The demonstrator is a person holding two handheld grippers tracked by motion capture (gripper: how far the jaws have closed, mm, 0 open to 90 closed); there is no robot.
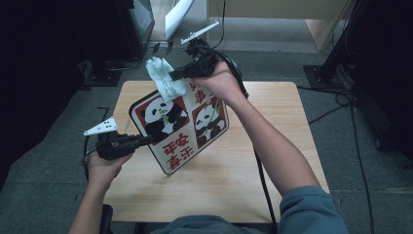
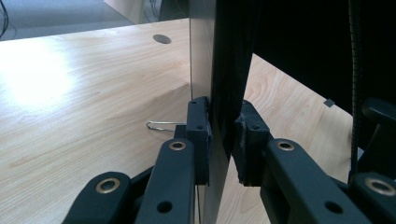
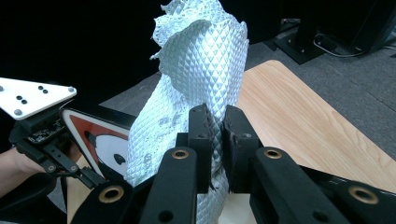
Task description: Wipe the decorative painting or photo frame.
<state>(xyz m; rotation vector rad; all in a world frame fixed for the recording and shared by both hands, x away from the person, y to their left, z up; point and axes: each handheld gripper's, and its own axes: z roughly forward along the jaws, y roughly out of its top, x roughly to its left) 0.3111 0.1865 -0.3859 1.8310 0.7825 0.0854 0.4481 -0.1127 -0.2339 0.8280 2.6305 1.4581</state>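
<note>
A sign board (image 1: 182, 127) with two pandas and red characters is held tilted above the table. My left gripper (image 1: 146, 140) is shut on its left edge; in the left gripper view the board (image 2: 219, 65) stands edge-on between the pads (image 2: 198, 135). My right gripper (image 1: 174, 74) is shut on a white quilted cloth (image 1: 163, 75), which touches the board's upper left corner. In the right gripper view the cloth (image 3: 196, 74) rises from between the jaws, with the board's corner (image 3: 100, 140) and the left gripper (image 3: 93, 179) to its left.
The wooden table (image 1: 272, 146) lies under the board, bare on its right half. A bent wire clip (image 2: 161, 125) lies on the tabletop near the left gripper. Dark equipment stands at the left, and cables (image 1: 336, 105) run over the grey floor at the right.
</note>
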